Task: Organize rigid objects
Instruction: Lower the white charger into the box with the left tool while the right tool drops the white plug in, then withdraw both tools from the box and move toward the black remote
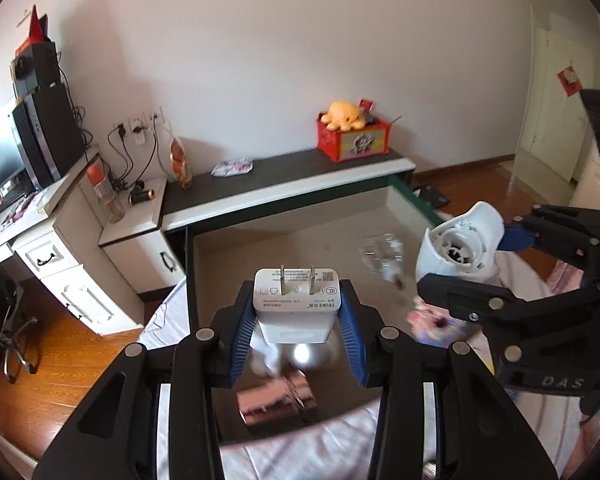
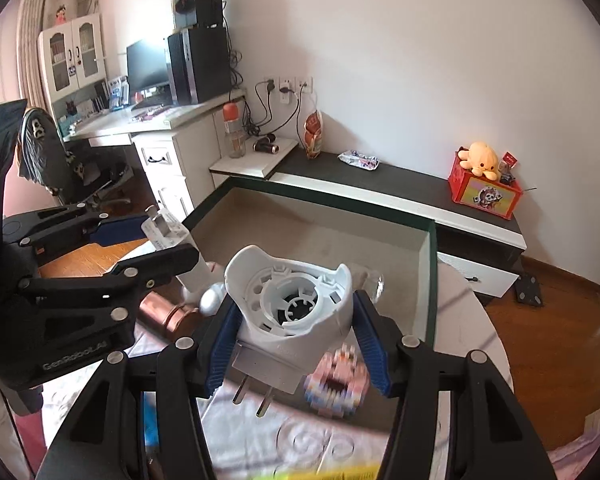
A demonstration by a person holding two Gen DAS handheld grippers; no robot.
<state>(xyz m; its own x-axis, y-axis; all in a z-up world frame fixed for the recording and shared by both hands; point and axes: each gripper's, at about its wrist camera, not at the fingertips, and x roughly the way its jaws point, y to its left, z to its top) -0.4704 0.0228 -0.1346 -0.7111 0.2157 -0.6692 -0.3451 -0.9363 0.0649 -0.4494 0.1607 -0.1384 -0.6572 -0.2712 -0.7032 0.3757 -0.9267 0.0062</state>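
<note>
Charger [image 1: 296, 300], white and boxy, clamped between the blue pads [image 1: 244, 332] of the left gripper [image 1: 298, 320], prongs pointing up and away from the tool. Hard plastic, light, stiff; flat smooth sides, so likely a little slippery, yet square enough for the ribbed pads to bite. Best held as now, across the two broad side faces, well clear of the metal prongs.

Plug-in device [image 2: 292, 312], also white, with a round open cup on top and two prongs below, gripped across its lower body by the right gripper [image 2: 296, 344]. Rigid too, but the thin broken-looking rim around the cup probably brittle; safer pinched low on the solid block than on the rim. Prongs hanging toward the tool, free of the pads.

Both pieces held up in the air, side by side, neither resting on anything.

Just beyond and below both tools: open drawer [image 2: 428, 264], beige inside, nearly bare save a clear crumpled wrapper [image 1: 382, 256]. Likely the drop-off.

Beneath the tools: bed sheet with a copper cylinder [image 2: 168, 312], a silvery round object and a blurred pixel-pattern toy [image 2: 336, 380]. Farther ahead: dark shelf top with a red box [image 1: 354, 142] and a yellow plush.
</note>
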